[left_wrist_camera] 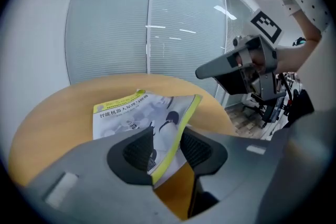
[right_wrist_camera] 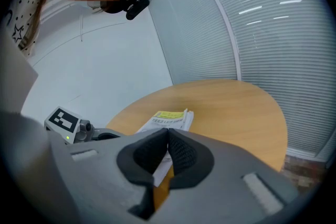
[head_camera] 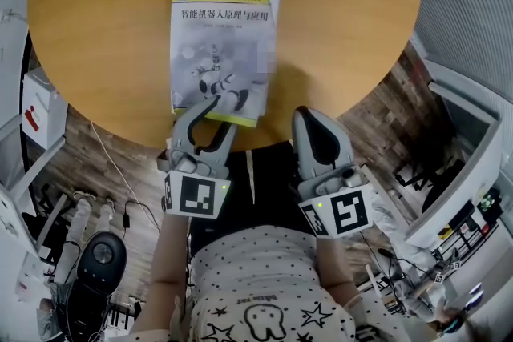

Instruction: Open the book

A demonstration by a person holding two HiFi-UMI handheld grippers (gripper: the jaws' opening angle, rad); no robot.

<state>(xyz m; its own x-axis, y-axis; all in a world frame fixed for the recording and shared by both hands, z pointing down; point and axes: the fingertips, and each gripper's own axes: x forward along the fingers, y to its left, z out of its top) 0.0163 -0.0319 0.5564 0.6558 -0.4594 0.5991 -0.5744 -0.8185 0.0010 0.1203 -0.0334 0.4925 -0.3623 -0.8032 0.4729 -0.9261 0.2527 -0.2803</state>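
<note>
A paperback book [head_camera: 220, 44] with a grey and yellow cover lies near the front edge of the round wooden table [head_camera: 96, 28]. My left gripper [head_camera: 218, 110] is at the book's near edge. In the left gripper view its jaws [left_wrist_camera: 167, 147] are closed on the near corner of the front cover [left_wrist_camera: 176, 123], which curls up off the pages below. My right gripper [head_camera: 309, 118] hovers over the table's front edge, just right of the book. Its pads [right_wrist_camera: 168, 136] meet with nothing between them. The book [right_wrist_camera: 168, 119] lies beyond them.
The table edge runs just under both grippers, with dark floor below. A black device [head_camera: 100, 256] and cables lie on the floor at the lower left. A white desk [head_camera: 465, 140] and office chairs [left_wrist_camera: 268, 107] stand to the right. Blinds cover the glass wall behind the table.
</note>
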